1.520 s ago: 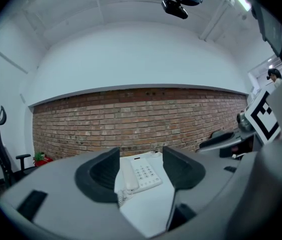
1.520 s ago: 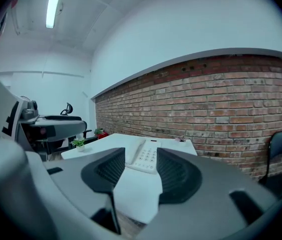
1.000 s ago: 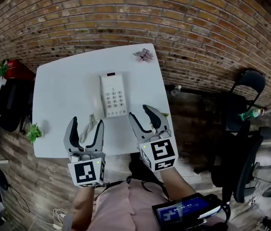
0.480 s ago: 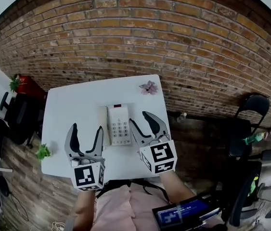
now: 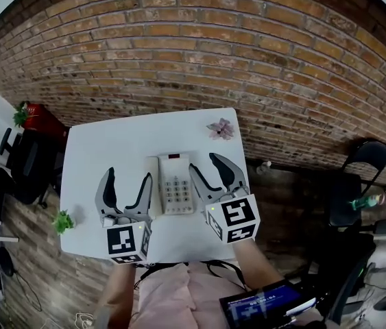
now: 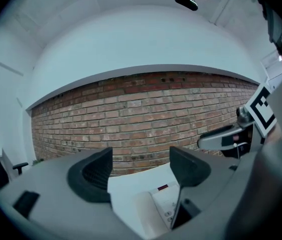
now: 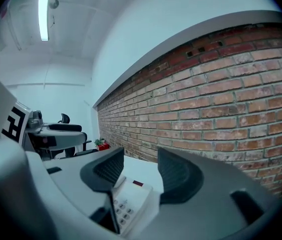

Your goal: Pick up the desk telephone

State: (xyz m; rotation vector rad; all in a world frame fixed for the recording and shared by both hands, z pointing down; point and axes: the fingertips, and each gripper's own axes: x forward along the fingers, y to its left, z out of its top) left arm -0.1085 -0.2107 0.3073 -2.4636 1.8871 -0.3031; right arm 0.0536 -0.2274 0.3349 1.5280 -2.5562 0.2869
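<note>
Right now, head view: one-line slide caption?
Left gripper and right gripper, jaws open and empty, the left's just opening wider, flank the desk telephone on a table by a brick wall.

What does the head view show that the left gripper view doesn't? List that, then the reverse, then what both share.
Head view only: the pink artificial flower at the table's far right corner, and the small green plant beside its left edge. Left gripper view only: the white ceiling above the wall. Both: the white push-button desk telephone, the white rectangular table under it, and the red brick wall behind.
</note>
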